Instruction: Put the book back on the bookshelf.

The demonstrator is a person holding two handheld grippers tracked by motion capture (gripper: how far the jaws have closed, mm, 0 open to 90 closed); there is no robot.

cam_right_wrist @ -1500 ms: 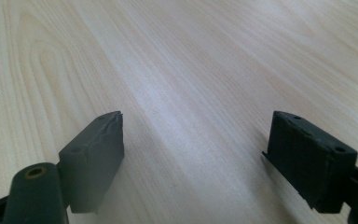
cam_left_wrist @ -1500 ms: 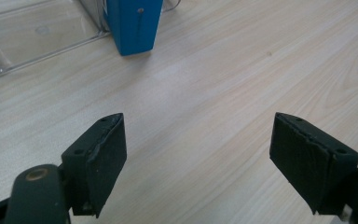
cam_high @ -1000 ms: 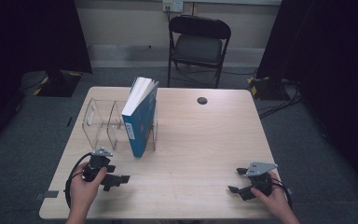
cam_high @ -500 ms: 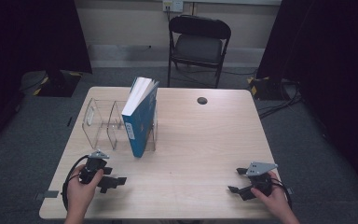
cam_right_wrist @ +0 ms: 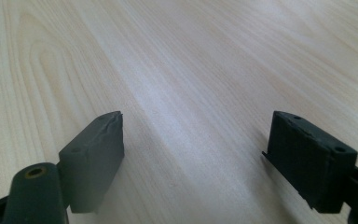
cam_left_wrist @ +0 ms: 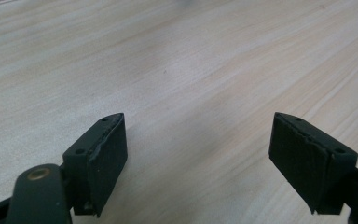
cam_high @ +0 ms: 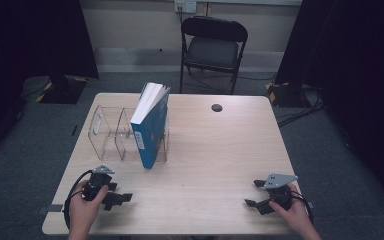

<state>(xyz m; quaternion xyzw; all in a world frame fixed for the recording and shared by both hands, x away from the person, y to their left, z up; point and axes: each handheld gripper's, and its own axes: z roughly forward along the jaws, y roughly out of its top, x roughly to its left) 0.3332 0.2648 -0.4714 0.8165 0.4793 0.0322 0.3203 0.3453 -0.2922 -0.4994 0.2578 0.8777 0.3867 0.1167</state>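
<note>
Both grippers are being rested near the desk's near edge, jaws wide and empty.

The left gripper (cam_high: 121, 198) is being held by a hand close to the near left corner of the desk (cam_high: 220, 150), its jaws being kept wide apart with only bare wood seen between them in the left gripper view (cam_left_wrist: 198, 158). The right gripper (cam_high: 252, 192) is being held close to the near right corner, its jaws likewise being kept wide with nothing between them (cam_right_wrist: 193, 158). A blue book (cam_high: 151, 127) is being kept upright in the right end of a clear rack (cam_high: 107, 132) toward the left edge, well apart from both grippers. A small dark disc (cam_high: 217, 107) is being left near the far edge.
</note>
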